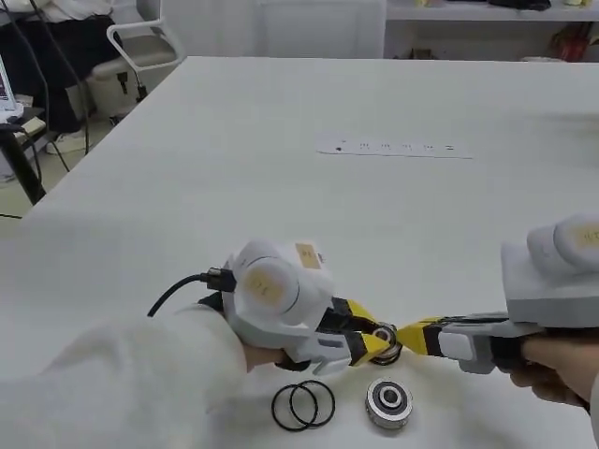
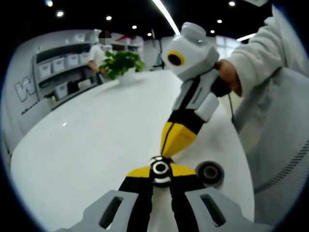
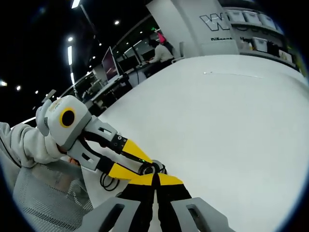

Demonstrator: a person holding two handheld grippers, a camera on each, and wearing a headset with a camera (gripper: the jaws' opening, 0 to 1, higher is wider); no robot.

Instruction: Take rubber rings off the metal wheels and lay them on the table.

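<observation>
Left claw (image 2: 160, 173) pinched the wheel (image 1: 385, 343); right claw (image 3: 154, 178), pressed together at its rim, might tug it loose.

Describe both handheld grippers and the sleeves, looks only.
The left gripper and right gripper match: chunky white and grey plastic bodies that taper to yellow-and-black fingers. A black cable leaves the rear of the left one. The person wears a white fleecy sleeve.

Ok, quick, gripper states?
Left gripper: shut on the metal wheel.
Right gripper: shut, tips against that wheel; what it pinches cannot be told.
</observation>
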